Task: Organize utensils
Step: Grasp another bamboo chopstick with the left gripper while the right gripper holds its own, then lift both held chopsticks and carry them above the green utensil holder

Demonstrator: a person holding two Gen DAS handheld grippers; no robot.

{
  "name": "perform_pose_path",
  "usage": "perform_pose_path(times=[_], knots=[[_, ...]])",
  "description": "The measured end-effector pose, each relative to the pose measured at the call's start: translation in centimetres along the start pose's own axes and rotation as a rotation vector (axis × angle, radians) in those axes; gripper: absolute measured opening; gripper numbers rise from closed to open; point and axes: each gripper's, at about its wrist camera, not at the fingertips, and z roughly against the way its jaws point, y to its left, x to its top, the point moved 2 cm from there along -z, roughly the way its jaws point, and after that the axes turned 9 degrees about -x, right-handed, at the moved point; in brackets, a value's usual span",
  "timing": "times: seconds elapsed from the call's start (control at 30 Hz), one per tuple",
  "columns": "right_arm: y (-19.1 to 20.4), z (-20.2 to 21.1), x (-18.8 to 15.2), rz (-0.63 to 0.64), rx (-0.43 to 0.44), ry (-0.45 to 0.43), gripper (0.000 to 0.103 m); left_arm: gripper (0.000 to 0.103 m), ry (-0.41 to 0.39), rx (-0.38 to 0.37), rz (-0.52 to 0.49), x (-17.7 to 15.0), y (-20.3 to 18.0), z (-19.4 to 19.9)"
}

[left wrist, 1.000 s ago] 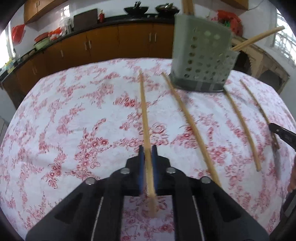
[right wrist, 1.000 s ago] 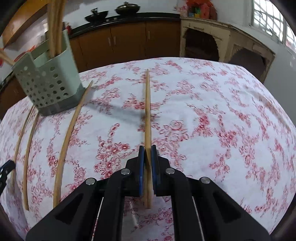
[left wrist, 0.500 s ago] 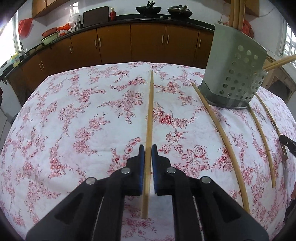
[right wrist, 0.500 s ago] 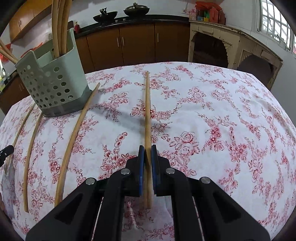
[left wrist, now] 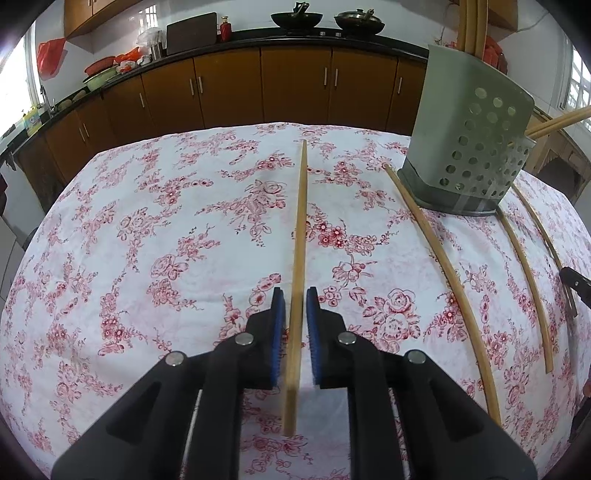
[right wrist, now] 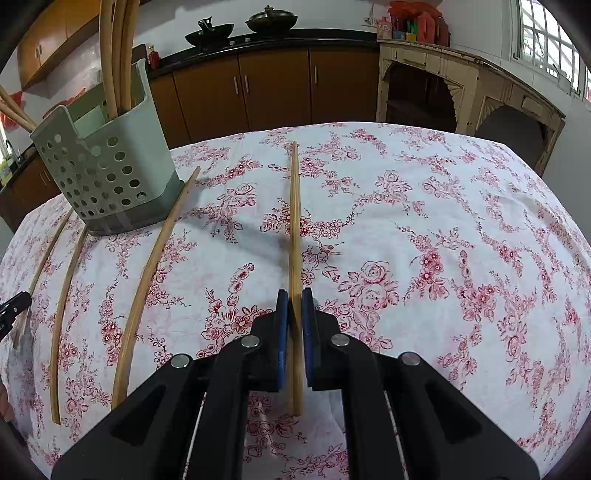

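Left wrist: left hand-held gripper [left wrist: 295, 310] tilted down, opening around chopstick [left wrist: 300, 236] | right hand-held gripper [right wrist: 294, 314] pinching chopstick

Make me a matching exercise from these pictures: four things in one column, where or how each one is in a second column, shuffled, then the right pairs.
Things:
1 right gripper
2 green holder
3 woks
4 loose chopstick

Place or state:
a on the back counter
b shut on a chopstick
c standing upright on the tablecloth
d lying flat beside the holder

Pairs: 1-b, 2-c, 3-a, 4-d
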Motion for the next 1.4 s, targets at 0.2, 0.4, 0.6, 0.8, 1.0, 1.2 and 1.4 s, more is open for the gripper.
perform_pose_path(times=[0.2, 0.4, 0.6, 0.8, 1.0, 1.2, 1.4], knots=[[0.0, 0.0, 0.0, 0.000, 0.000, 0.000, 0.008, 0.017, 0.000, -0.002, -0.001, -0.1, 0.1, 0.1], [0.0, 0.0, 0.0, 0.000, 0.001, 0.000, 0.008, 0.017, 0.001, -0.002, -0.001, -0.1, 0.0, 0.1], [0.0, 0.0, 0.1, -0.001, 0.002, 0.000, 0.009, 0.018, 0.001, -0.003, 0.000, -0.1, 0.0, 0.1], [0.0, 0.1, 0.0, -0.001, 0.000, 0.000, 0.009, 0.023, 0.001, -0.012, -0.003, -0.1, -0.2, 0.2], [-0.3, 0.3, -0.3, -0.017, 0.019, 0.003, 0.009, 0.025, 0.008, -0.016, -0.031, -1.0, -0.7, 0.9], [-0.7, 0.7, -0.4, -0.024, 0.031, -0.004, 0.008, 0.008, 0.019, -0.001, -0.053, -1.1, -0.8, 1.1], [-2.3, 5.4, 0.4, -0.042, 0.045, -0.135, 0.008, 0.008, -0.025, -0.021, -0.053, -1.3, -0.1, 4.2]])
